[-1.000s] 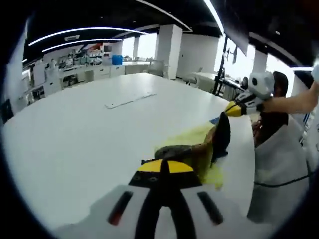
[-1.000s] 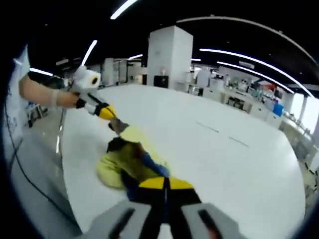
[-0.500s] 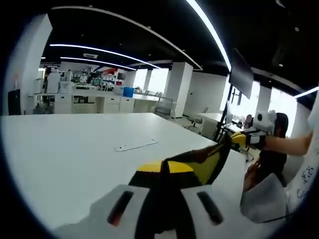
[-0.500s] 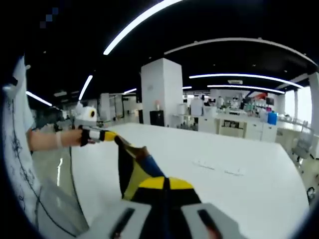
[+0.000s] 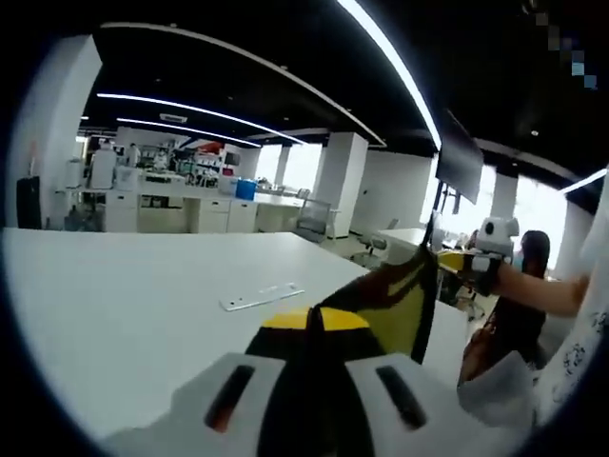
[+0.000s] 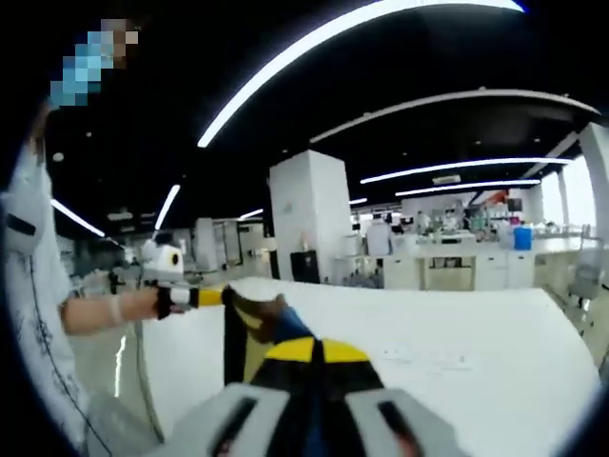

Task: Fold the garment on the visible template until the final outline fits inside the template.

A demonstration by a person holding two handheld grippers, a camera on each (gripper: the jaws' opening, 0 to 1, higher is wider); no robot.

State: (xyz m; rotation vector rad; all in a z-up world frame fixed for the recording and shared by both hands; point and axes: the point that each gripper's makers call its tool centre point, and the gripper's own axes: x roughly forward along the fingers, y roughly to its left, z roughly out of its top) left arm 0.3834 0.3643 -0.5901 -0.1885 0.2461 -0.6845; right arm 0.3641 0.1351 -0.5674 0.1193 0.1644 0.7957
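Wide white table, bare but for pale template strips lying flat mid-surface. Yellow-and-dark garment lifted above the table's near edge, stretched between both tools. Left gripper pinching one end, right gripper clamped on the other.

Big white table fills the foreground. White square pillar at 12 o'clock in the right gripper view – dark box at its base. Long ceiling light strips curve overhead. White lab counters with clutter at 10 o'clock in the left gripper view, blue bin on top. Dark wall monitor at 2 o'clock – bright windows behind.
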